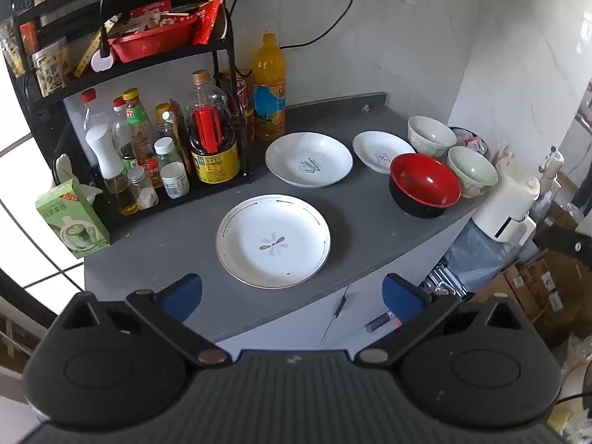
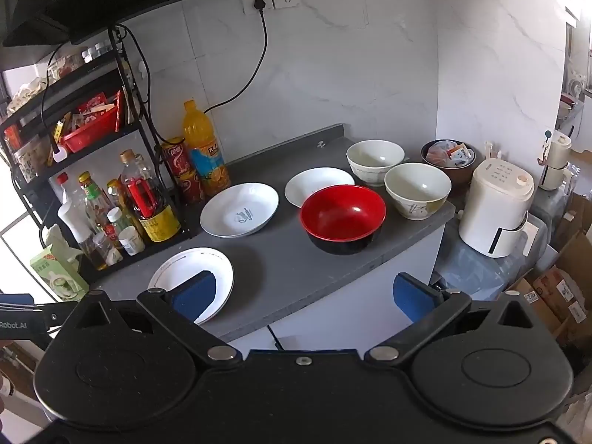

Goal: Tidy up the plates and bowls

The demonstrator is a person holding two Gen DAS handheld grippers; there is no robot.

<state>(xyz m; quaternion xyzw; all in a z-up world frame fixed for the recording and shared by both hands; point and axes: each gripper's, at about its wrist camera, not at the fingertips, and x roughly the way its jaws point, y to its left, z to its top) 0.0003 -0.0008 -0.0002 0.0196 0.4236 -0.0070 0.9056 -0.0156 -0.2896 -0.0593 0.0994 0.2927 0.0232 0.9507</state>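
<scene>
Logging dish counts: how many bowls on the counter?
3. Red bowl near the front edge; one white bowl right of it; another white bowl behind. A fourth bowl-like dish holding packets sits past the counter's end.

My grey counter [image 1: 177,244] carries everything. Taking the red bowl [image 1: 424,182] as the mark: two cream bowls [image 1: 431,136] [image 1: 471,172] sit just behind and right of it, a small plate [image 1: 381,151] behind-left, a wider plate [image 1: 309,159] further left, a flower-marked plate [image 1: 273,240] nearer me, and the orange bottle [image 1: 269,88] and bottle rack [image 1: 122,85] far left.
</scene>
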